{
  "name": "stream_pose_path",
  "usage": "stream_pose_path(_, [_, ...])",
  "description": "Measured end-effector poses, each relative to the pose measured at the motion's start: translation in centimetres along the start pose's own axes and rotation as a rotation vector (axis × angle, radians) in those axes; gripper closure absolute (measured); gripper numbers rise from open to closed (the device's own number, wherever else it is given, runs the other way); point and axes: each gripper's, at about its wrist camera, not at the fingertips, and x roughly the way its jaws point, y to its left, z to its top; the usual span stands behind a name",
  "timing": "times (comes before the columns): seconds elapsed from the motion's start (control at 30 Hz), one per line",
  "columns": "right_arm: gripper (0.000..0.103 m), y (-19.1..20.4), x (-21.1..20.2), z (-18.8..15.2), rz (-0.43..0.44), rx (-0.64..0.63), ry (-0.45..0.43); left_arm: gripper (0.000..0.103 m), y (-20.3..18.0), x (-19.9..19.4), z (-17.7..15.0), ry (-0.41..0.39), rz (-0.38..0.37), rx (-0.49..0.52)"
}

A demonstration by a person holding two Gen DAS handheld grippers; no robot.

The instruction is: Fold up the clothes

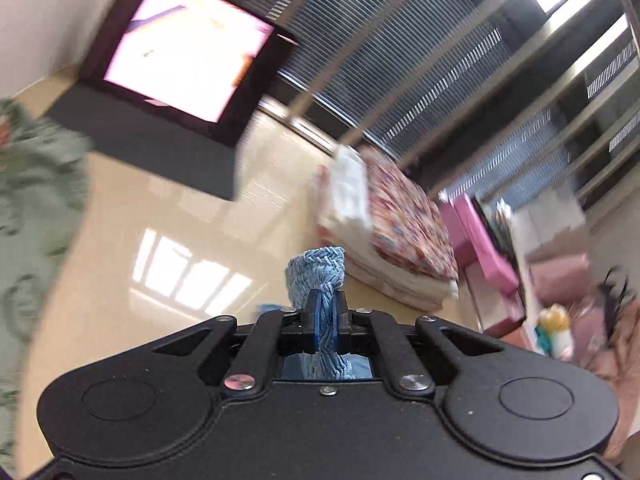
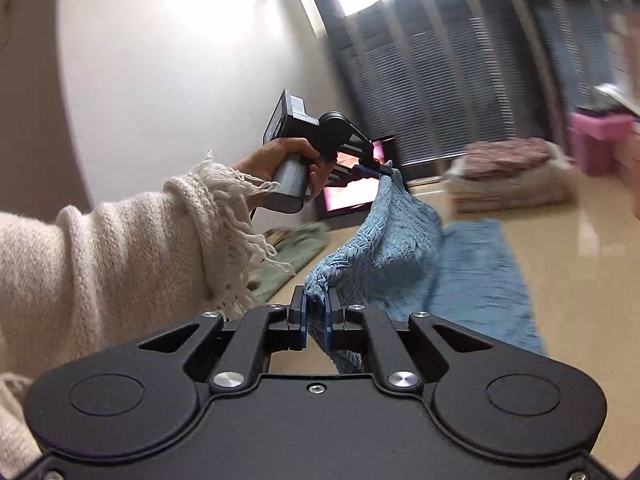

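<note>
A light blue knitted garment (image 2: pixel 404 240) hangs lifted between my two grippers, its lower part trailing on the cream table (image 2: pixel 568 280). My right gripper (image 2: pixel 316 300) is shut on one edge of it, the knit pinched between the blue pads. Farther off in the right wrist view, a hand in a cream fringed sleeve holds my left gripper (image 2: pixel 386 170), shut on another corner. In the left wrist view, that left gripper (image 1: pixel 326 300) pinches a bunched tuft of the blue knit (image 1: pixel 318 268), which sticks up past the fingertips.
A stack of folded clothes (image 1: pixel 392 232) with a floral piece on top lies at the far side of the table. A pale green garment (image 1: pixel 36 200) lies at the left. A lit screen (image 1: pixel 180 52) stands behind. Pink boxes (image 1: pixel 492 248) and clutter sit at the right.
</note>
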Motion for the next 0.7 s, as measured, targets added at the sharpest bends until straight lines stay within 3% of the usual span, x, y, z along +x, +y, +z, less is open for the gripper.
stream_pose_path(0.13, [0.095, 3.3, 2.3, 0.3, 0.048, -0.064, 0.059, 0.098, 5.4, -3.0, 0.2, -0.027, -0.032, -0.075])
stream_pose_path(0.4, [0.095, 6.5, 6.4, 0.1, 0.079, -0.101, 0.16, 0.098, 11.0, -4.1, 1.0, -0.033, -0.067, -0.161])
stream_pose_path(0.57, [0.095, 5.4, 6.4, 0.2, 0.061, -0.039, 0.126, 0.098, 9.2, -2.9, 1.8, -0.03, -0.096, -0.158])
stream_pose_path(0.7, [0.095, 2.9, 4.2, 0.2, 0.026, 0.071, 0.037, 0.098, 4.0, -0.8, 2.0, -0.023, -0.1, -0.093])
